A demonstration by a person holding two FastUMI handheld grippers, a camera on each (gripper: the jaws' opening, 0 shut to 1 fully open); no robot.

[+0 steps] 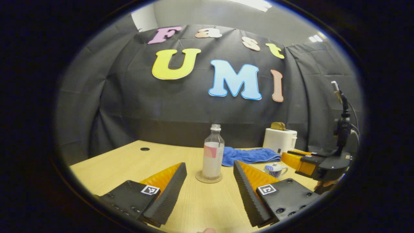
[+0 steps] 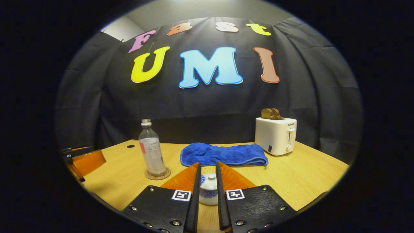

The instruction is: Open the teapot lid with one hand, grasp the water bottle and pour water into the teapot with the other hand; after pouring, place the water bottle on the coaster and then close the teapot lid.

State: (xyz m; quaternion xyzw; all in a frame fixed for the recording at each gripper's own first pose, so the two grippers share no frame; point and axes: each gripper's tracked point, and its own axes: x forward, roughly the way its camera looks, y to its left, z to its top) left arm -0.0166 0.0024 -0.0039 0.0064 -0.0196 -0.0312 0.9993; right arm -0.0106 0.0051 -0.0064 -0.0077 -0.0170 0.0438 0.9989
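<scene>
The left gripper [image 1: 209, 181] stood wide open above the table's [image 1: 129, 165] near edge, fingers well apart and touching nothing. Straight ahead of it the bottle [image 1: 213, 152] stood upright on the coaster [image 1: 208, 178], cap on, partly filled.

The right gripper [image 2: 208, 181] was narrowed about the teapot [image 2: 208, 193], fingers flanking the lid [image 2: 211, 177]; whether they pressed on it could not be told. In the left gripper view the teapot [image 1: 275, 170] sat just beside that gripper [image 1: 302, 161].

A blue towel [image 2: 223, 154] lay toward the table's far edge. A toaster [image 2: 275, 136] holding bread [image 2: 271, 113] stood near the far right corner.
</scene>
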